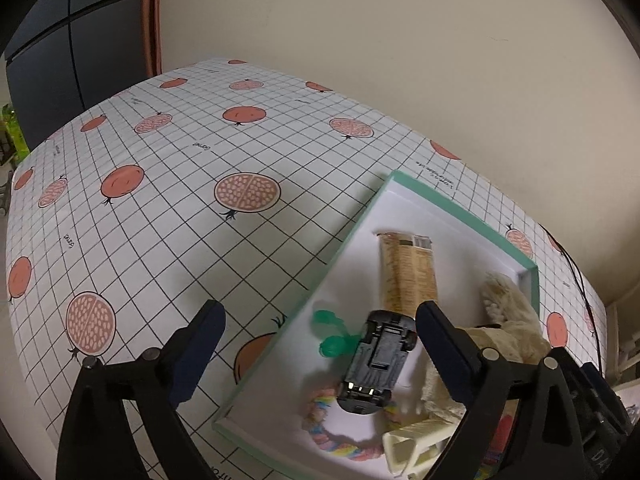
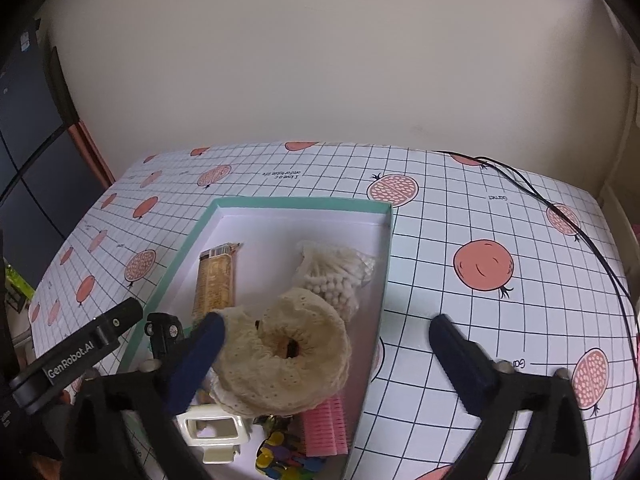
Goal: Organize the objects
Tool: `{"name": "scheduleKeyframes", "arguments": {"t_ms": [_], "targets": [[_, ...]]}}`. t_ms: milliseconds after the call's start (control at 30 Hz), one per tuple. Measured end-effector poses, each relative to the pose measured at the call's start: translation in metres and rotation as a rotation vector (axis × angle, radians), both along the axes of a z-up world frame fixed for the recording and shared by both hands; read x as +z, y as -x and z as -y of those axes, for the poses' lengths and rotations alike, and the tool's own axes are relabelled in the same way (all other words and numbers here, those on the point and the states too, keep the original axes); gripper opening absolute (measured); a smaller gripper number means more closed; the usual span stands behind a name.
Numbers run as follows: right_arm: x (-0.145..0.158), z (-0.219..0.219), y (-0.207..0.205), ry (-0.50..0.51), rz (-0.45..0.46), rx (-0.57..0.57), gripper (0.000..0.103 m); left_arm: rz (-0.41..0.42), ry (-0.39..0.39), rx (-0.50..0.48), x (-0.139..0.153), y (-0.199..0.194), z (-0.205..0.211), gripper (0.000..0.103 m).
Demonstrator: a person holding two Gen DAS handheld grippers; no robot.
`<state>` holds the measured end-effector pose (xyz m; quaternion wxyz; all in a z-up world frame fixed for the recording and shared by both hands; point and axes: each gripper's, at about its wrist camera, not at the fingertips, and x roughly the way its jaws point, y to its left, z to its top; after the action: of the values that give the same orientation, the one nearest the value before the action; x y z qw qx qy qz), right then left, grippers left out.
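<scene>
So the table had this grid-pattern cloth (image 1: pixel 168 216) with pomegranates printed all over it, and a shallow mint-edged box (image 2: pixel 176 256) sat on it, white inside. Both tongs were spread wide with nothing between the fingers. The left gripper (image 1: pixel 320 320) hung over the near left edge of the box, one finger out over the cloth and the other over the inside. Right under it a little toy car (image 1: pixel 374 364) lay flipped, dark underside up, touching the end of a tan snack bar (image 1: pixel 408 276). A green plastic bit (image 1: pixel 332 332) was just beside the car, and a pastel rope ring (image 1: pixel 340 440) poked out from under it. The right gripper (image 2: pixel 326 328) hovered over the box's right edge, its left finger up against a cream lace scrunchie (image 2: pixel 280 360). Behind that sat a bag of cotton swabs (image 2: pixel 332 276), and near the front a cream plastic clip (image 2: pixel 212 428), a pink comb-like thing (image 2: pixel 324 424) and some colourful small pieces (image 2: pixel 280 456). A black cable (image 2: pixel 560 216) ran across the far right of the table.
</scene>
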<state>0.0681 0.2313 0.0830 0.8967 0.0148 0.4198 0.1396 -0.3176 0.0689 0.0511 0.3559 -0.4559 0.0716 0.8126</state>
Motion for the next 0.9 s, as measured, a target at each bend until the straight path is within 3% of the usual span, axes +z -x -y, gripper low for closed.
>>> {"name": "scheduleKeyframes", "arguments": {"t_ms": [267, 900], "targets": [[-0.001, 0.005, -0.002, 0.010, 0.003, -0.007, 0.103, 0.004, -0.003, -0.020, -0.001, -0.002, -0.003, 0.096], [0.014, 0.029, 0.010, 0.031, 0.031, -0.048, 0.103, -0.108, -0.029, -0.065, 0.026, -0.028, -0.006, 0.096]]}}
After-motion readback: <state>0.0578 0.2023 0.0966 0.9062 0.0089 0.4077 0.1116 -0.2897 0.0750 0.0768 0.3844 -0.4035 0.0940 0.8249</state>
